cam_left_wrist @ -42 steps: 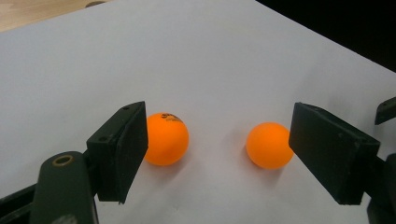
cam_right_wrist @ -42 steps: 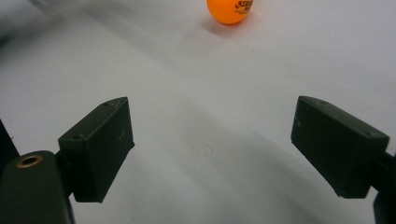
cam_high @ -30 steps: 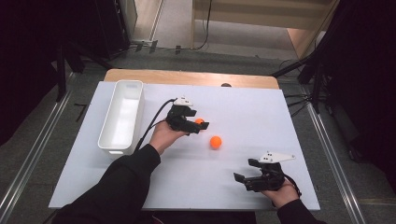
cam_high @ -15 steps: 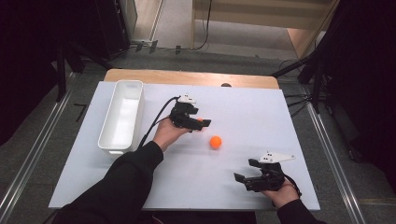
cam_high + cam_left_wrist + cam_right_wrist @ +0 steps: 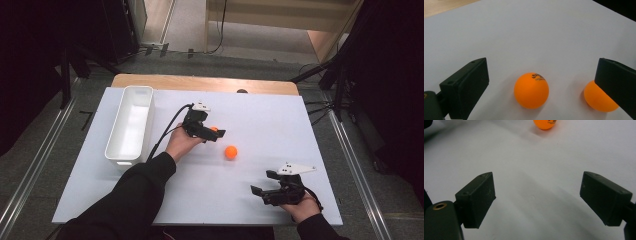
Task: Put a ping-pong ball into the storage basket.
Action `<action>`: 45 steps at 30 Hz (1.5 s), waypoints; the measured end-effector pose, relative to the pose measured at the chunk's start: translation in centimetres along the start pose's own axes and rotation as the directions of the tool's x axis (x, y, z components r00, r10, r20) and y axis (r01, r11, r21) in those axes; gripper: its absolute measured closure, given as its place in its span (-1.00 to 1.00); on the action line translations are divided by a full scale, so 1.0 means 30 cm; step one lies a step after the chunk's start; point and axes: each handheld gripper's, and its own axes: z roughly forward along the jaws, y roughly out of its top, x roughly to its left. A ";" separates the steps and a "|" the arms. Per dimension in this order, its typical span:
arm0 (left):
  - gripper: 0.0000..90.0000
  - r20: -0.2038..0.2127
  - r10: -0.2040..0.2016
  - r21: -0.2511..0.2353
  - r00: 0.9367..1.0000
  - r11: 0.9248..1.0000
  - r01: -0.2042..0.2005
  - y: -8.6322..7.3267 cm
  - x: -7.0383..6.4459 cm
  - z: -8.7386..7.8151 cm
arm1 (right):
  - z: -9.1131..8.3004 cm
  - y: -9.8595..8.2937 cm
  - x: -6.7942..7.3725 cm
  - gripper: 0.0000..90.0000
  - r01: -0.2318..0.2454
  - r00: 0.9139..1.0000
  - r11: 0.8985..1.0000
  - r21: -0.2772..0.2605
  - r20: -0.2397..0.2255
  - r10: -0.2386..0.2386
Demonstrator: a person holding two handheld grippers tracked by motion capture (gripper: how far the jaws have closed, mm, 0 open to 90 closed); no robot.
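1. Tabletop [image 5: 260, 120]: flat, matte white surface, smooth, with a strip of wood showing along its far edge.
2. Two orange balls: round, smooth and slightly glossy, one with small dark print on top.
3. Near ball [image 5: 531, 90], high view [image 5: 214, 129]: rests on the tabletop between the jaws of the left gripper [image 5: 212, 132], which stand wide apart. In the left gripper view [image 5: 541, 85] the ball touches neither jaw and sits closer to that view's left jaw.
4. Second ball [image 5: 230, 152]: lies free on the tabletop just beyond the left gripper, toward the person's right. In the left gripper view [image 5: 599, 97] one black jaw partly covers it.
5. Right gripper [image 5: 264, 186]: black, blocky jaws spread wide, holding nothing, near the front right of the tabletop, well apart from both balls.
6. White bin [image 5: 116, 150]: long, rectangular, smooth plastic, rounded corners, at the left of the tabletop.
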 end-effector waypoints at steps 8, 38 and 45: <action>-1.00 0.004 -0.005 -0.011 1.000 1.000 0.005 -0.017 0.000 0.017 | -0.001 0.000 0.001 -0.74 0.001 1.000 1.000 0.000 0.000 -0.001; -1.00 -0.079 0.085 0.135 0.993 0.988 -0.074 -0.087 -0.012 0.095 | -0.002 0.001 0.002 -0.74 0.011 1.000 1.000 -0.003 -0.004 -0.011; -0.99 -0.108 0.095 0.145 0.990 0.986 -0.079 -0.088 -0.021 0.101 | -0.003 0.001 0.004 -0.74 0.014 1.000 1.000 -0.003 -0.010 -0.014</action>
